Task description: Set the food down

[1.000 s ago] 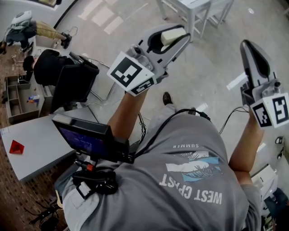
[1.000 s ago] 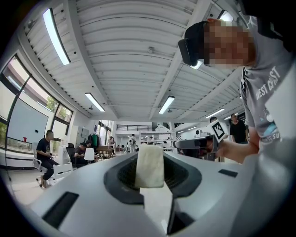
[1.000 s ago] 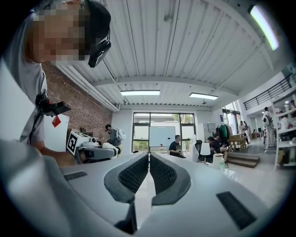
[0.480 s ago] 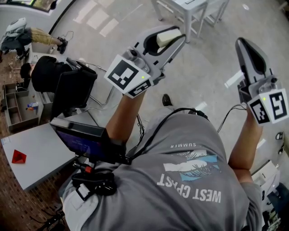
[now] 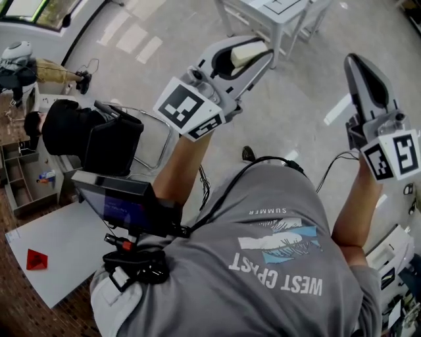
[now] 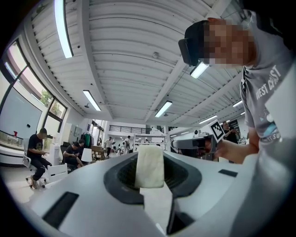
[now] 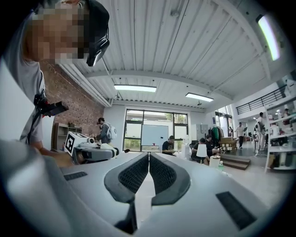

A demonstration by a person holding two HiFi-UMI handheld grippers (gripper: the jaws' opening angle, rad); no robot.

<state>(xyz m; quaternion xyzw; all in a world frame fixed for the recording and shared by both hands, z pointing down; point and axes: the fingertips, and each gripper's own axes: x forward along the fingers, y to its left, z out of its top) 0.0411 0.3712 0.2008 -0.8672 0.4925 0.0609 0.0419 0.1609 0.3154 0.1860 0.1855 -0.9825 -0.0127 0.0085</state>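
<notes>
A pale cream block of food (image 5: 248, 51) sits clamped between the jaws of my left gripper (image 5: 253, 54), held up at chest height over the floor. In the left gripper view the food block (image 6: 150, 166) stands upright between the dark pads, with my left gripper (image 6: 151, 178) shut on it. My right gripper (image 5: 364, 71) is raised at the right, its jaws pressed together with nothing in them. The right gripper view shows my right gripper (image 7: 149, 167) with its ribbed pads touching along their length.
A white table (image 5: 279, 14) stands on the tiled floor ahead. At the left are a black office chair (image 5: 108, 138), a grey board with a red piece (image 5: 36, 259) and a shelf unit (image 5: 20, 181). Several people sit and stand far off in the hall.
The head view has shifted a little, so the floor and furniture slide down and left in the picture. Both grippers keep their raised poses and their grip.
</notes>
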